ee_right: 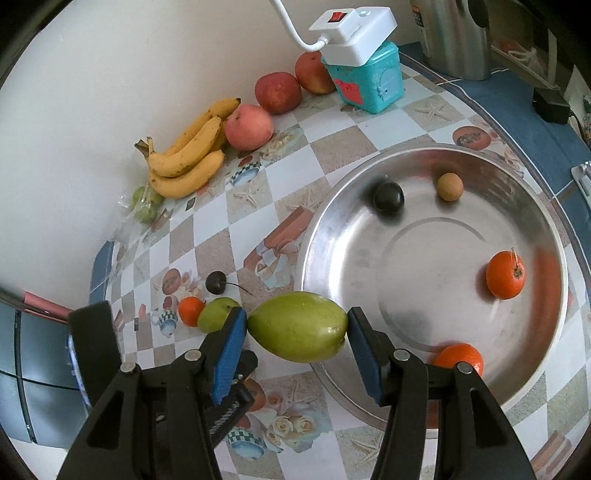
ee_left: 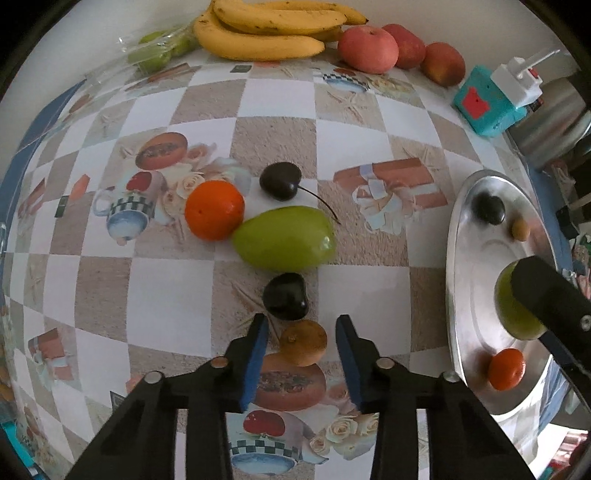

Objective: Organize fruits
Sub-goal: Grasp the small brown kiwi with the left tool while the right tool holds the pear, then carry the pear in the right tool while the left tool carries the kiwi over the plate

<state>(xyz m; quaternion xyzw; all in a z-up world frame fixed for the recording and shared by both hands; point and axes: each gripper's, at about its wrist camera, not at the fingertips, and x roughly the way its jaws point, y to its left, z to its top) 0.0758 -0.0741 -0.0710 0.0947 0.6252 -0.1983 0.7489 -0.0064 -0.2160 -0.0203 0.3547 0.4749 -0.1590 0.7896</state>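
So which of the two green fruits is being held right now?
The one over the bowl's rim, clamped between the right fingers; the other lies on the table.

A polished, reflective metal finish is shown by the basin (ee_right: 369,236); a glossy, smooth skin is shown by the green fruit (ee_right: 299,326).

A checked tablecloth (ee_right: 243,221) printed with teapots, gift boxes and starfish fills most of both views, running up to a pale wall (ee_right: 92,110) across the top and upper left. At the upper middle of the right wrist view a teal box (ee_right: 373,85) carries a white power adapter (ee_right: 354,29) with a red switch and a white cable (ee_right: 291,26). A metal kettle (ee_right: 454,37) sits in the upper right corner, with a black adapter (ee_right: 550,105) below it at the right edge.
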